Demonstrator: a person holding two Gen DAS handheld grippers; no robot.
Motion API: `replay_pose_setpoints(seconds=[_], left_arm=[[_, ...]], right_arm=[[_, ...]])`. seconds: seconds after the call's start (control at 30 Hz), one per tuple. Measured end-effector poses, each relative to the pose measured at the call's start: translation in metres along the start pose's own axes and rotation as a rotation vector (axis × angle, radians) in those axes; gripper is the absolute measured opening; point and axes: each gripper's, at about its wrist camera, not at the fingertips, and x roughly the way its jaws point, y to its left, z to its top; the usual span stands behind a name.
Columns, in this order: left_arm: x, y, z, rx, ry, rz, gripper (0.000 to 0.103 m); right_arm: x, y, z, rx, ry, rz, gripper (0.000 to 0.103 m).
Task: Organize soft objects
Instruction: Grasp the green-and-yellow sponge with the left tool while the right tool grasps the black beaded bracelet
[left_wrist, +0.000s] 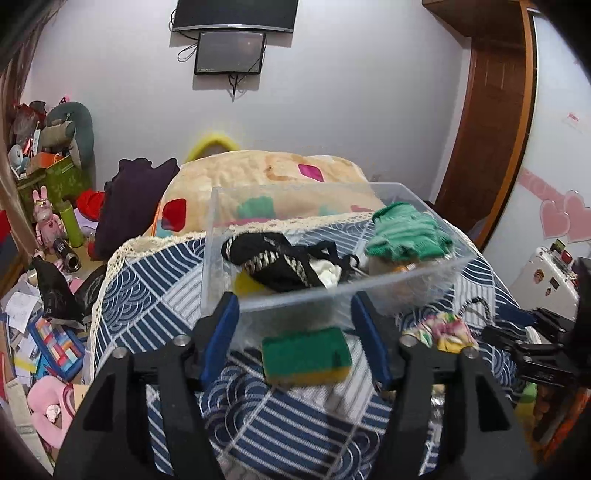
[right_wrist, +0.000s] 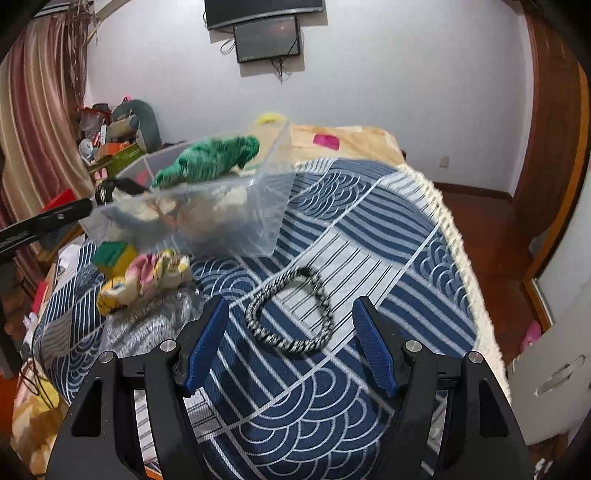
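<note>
A clear plastic box (left_wrist: 373, 284) stands on the blue patterned bedspread (left_wrist: 258, 417). It holds a green knitted piece (left_wrist: 406, 230) and a black patterned cloth (left_wrist: 280, 264). My left gripper (left_wrist: 293, 332) is open, with a green and yellow sponge (left_wrist: 304, 354) lying between its fingers in front of the box. A floral cloth (left_wrist: 448, 328) lies to the right. In the right wrist view the box (right_wrist: 266, 210) is at the upper left. My right gripper (right_wrist: 290, 341) is open above a black-and-white braided band (right_wrist: 290, 310). The floral cloth (right_wrist: 147, 275), sponge (right_wrist: 112, 254) and a grey knit (right_wrist: 147, 325) lie to its left.
A beige blanket (left_wrist: 258, 177) with coloured patches lies behind the box. The floor at the left is cluttered with toys, papers and boxes (left_wrist: 44, 258). The bed's lace edge (right_wrist: 465, 266) drops to a wooden floor (right_wrist: 491, 229) on the right. Screens (left_wrist: 231, 48) hang on the wall.
</note>
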Motion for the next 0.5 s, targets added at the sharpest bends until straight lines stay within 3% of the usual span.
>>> replay_pose_setpoints(seconds=[0.2, 0.5], left_arm=[[0.004, 0.0, -0.022, -0.004, 0.054, -0.028, 0.072], [0.033, -0.009, -0.036, -0.022, 0.154, -0.055, 0.074]], right_arm=[[0.011, 0.007, -0.008, -0.037, 0.024, -0.015, 0.065], [0.009, 0.006, -0.01, -0.036, 0.002, -0.03, 0.025]])
